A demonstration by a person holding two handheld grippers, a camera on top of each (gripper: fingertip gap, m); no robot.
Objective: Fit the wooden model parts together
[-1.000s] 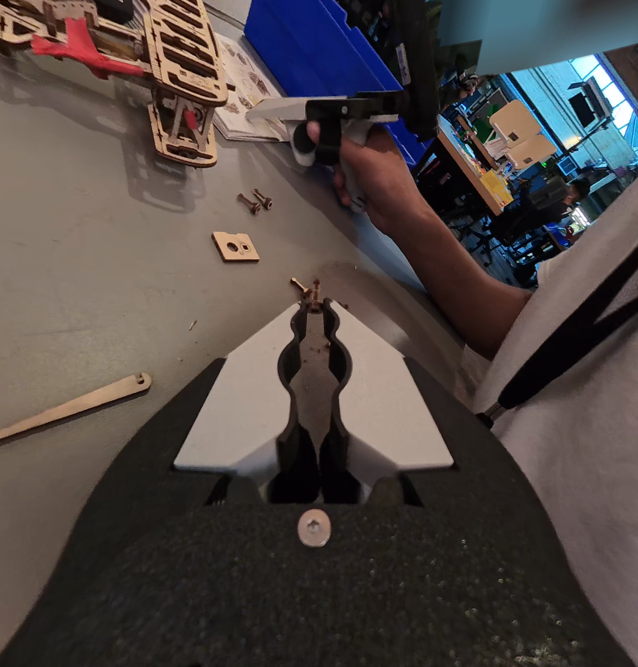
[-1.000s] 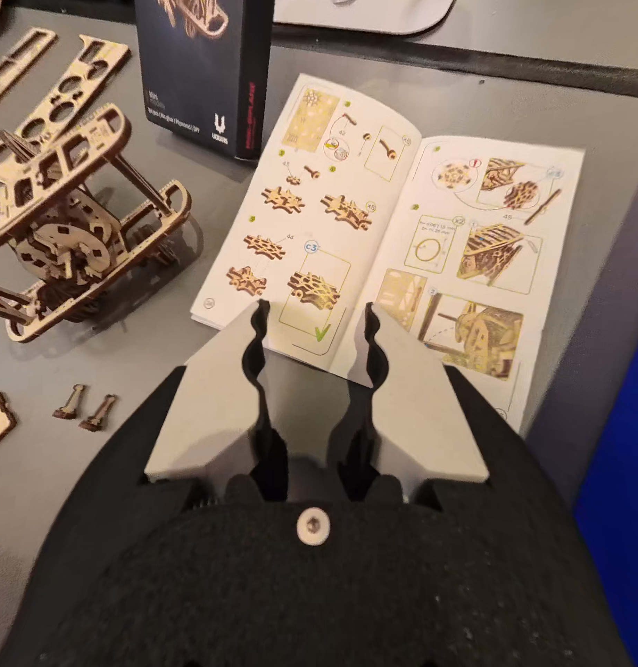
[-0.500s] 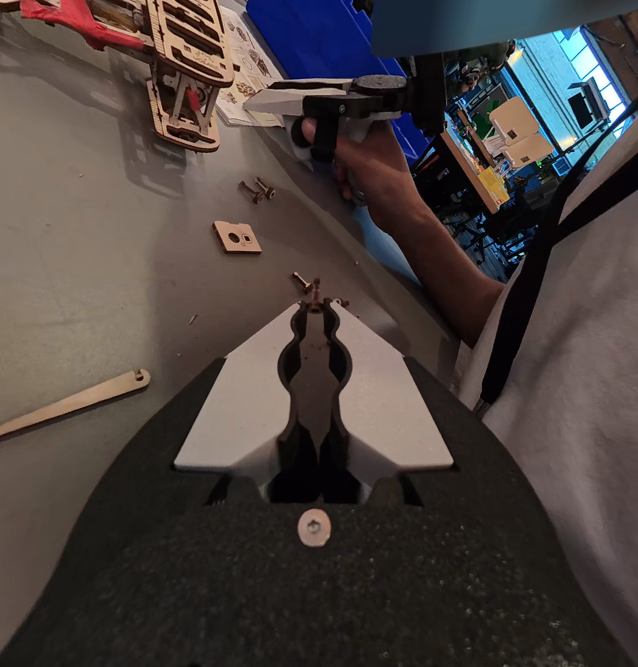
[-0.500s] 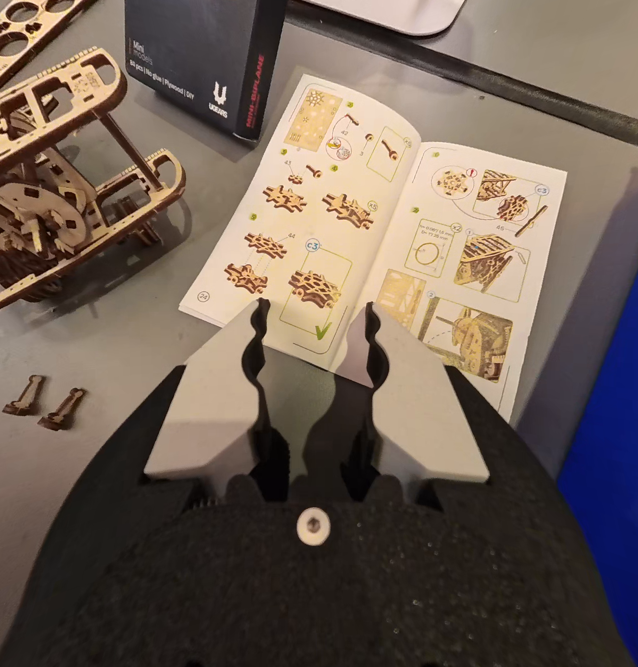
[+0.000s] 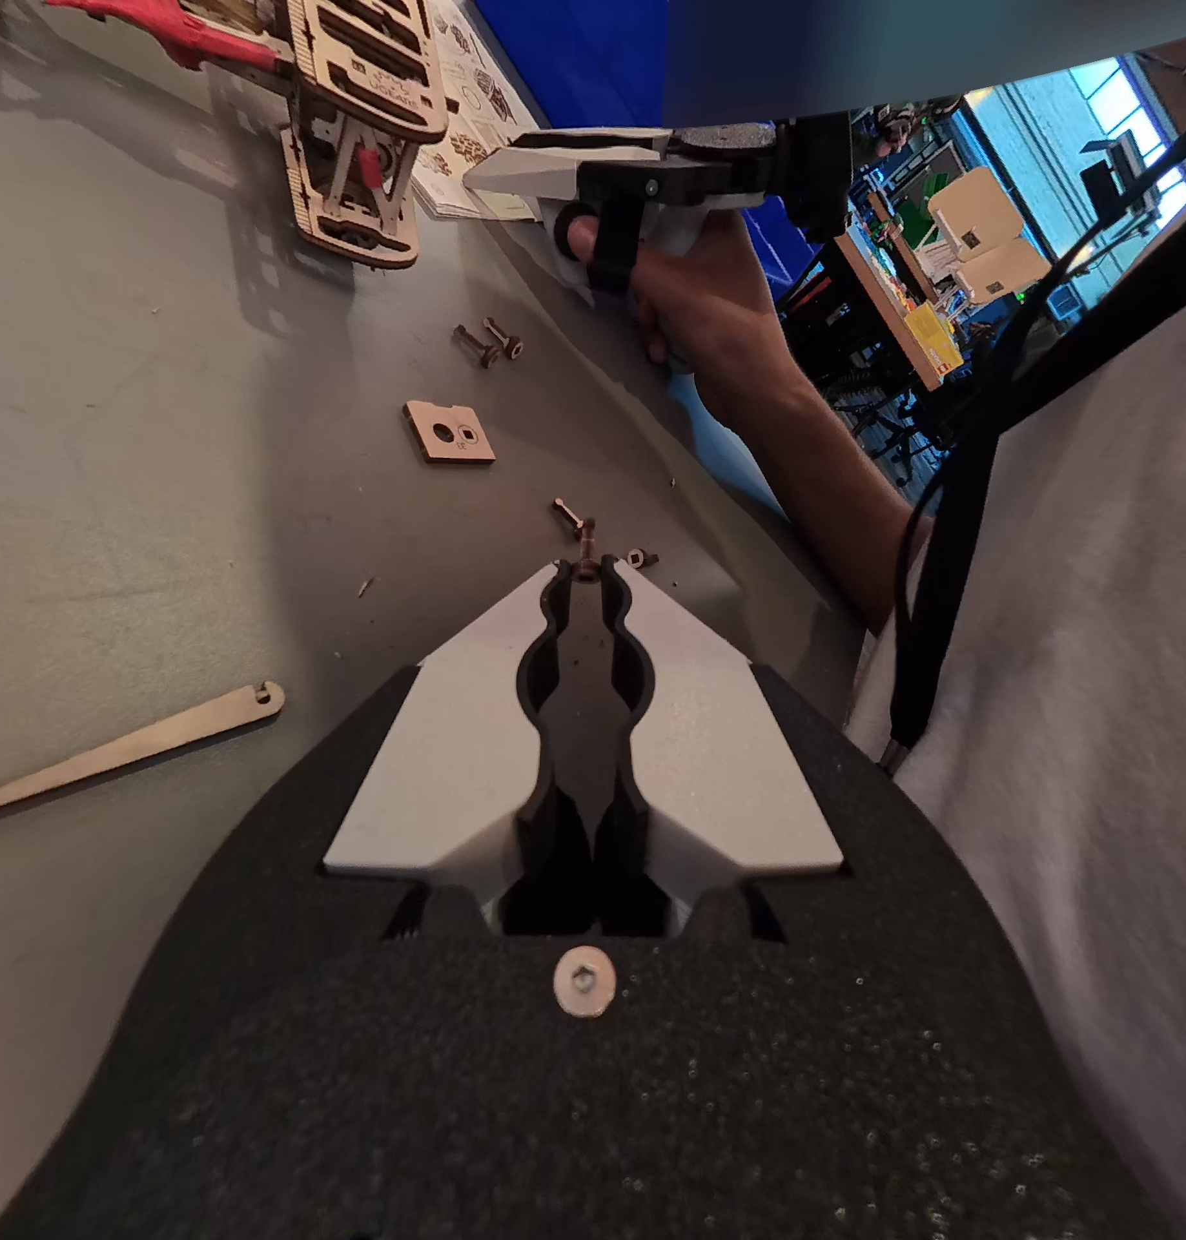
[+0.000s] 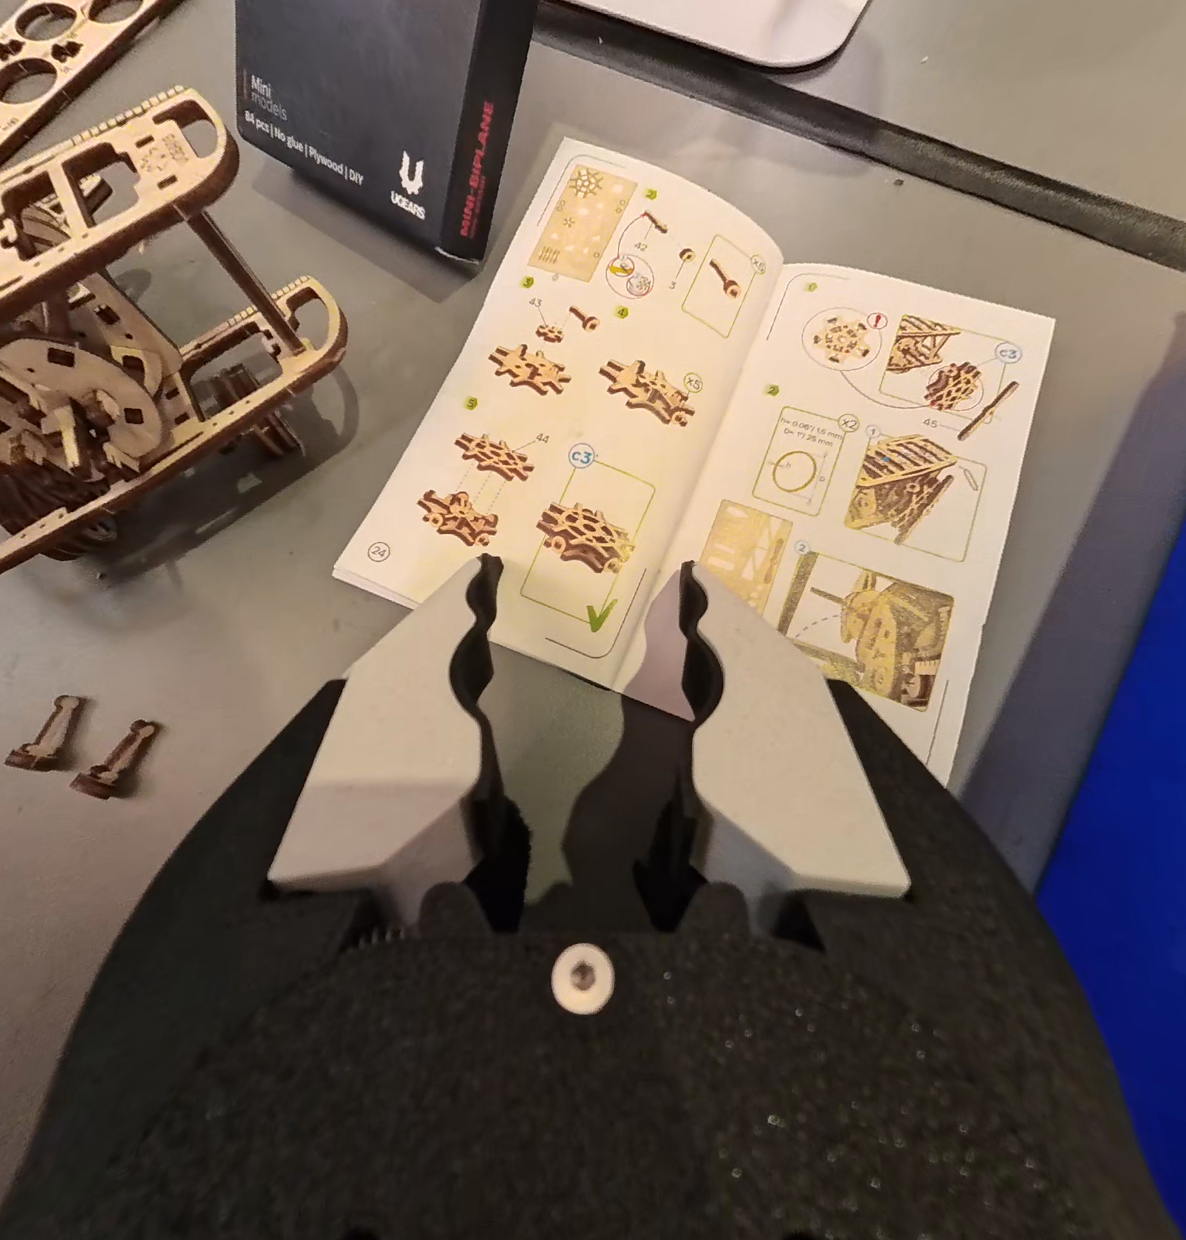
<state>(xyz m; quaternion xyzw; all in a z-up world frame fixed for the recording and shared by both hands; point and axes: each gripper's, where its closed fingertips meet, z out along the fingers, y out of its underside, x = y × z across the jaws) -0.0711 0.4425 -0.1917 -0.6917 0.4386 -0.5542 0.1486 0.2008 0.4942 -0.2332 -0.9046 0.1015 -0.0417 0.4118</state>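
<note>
over booklet [image 6: 677, 436], r gripper [image 6: 586, 570] lower, closer

Two grippers are out, the left gripper [image 5: 584, 570] and the right gripper [image 6: 586, 570]. One wooden biplane model [image 6: 100, 376] stands on the table, one dark box [image 6: 382, 114] behind it, one open instruction booklet [image 6: 697, 429] beside it. I count two loose pegs [image 6: 80, 745] lying as a pair, one small wooden plate [image 5: 448, 433] with two holes, one long flat stick [image 5: 134, 745], and one tiny pin [image 5: 586, 545] at the left tips

Left claw [image 5: 584, 570] pinched, right claw [image 6: 586, 570] agape
</note>
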